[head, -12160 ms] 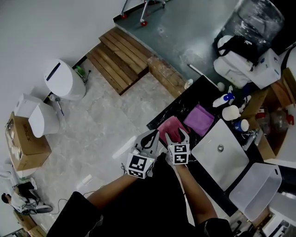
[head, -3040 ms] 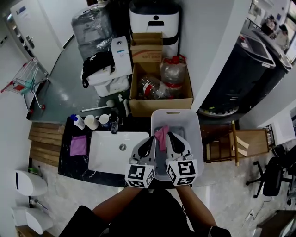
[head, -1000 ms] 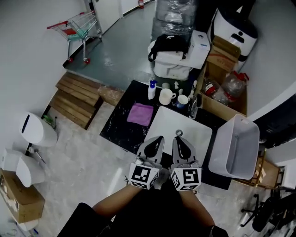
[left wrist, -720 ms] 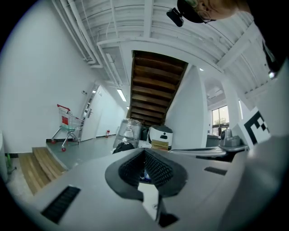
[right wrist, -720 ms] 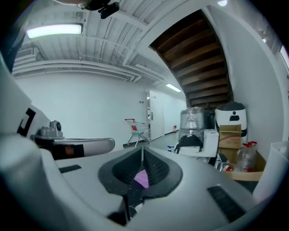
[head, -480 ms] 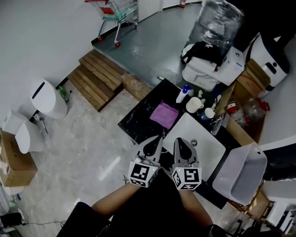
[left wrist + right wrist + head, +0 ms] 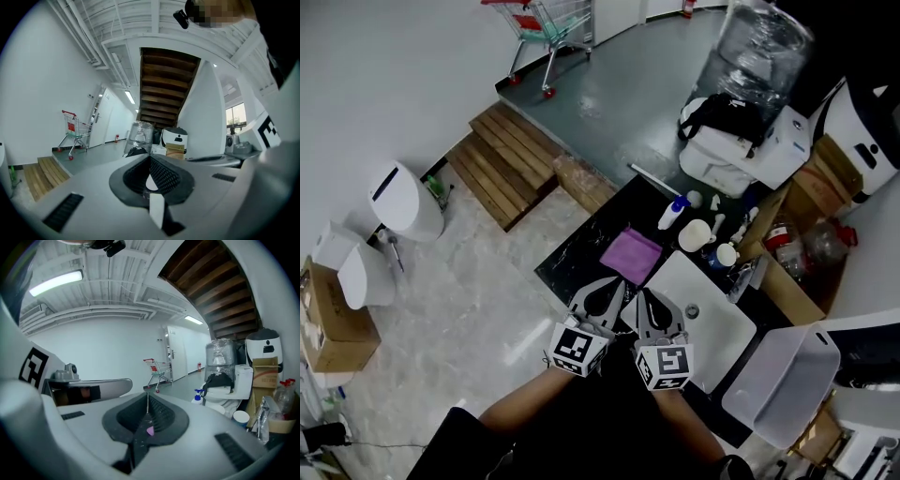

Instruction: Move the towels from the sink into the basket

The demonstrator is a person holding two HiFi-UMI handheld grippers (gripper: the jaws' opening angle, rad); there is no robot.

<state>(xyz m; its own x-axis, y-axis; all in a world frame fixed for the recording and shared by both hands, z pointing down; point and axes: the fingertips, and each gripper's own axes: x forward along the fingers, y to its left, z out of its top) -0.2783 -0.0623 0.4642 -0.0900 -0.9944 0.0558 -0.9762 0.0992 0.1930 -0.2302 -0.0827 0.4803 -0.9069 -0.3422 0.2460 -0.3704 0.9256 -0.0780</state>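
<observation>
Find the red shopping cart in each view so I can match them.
Head view: shopping cart at the top edge, left of centre.
Left gripper view: shopping cart at the left, mid-height.
Right gripper view: shopping cart at centre, just above the jaws.
Shared landmark: the wrapped water jug, to its right in all three.

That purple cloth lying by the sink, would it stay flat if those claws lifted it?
Probably not: the purple towel lies thin and flat on the black counter, so it would likely droop. Being small and thin, it looks light and unbreakable.
</observation>
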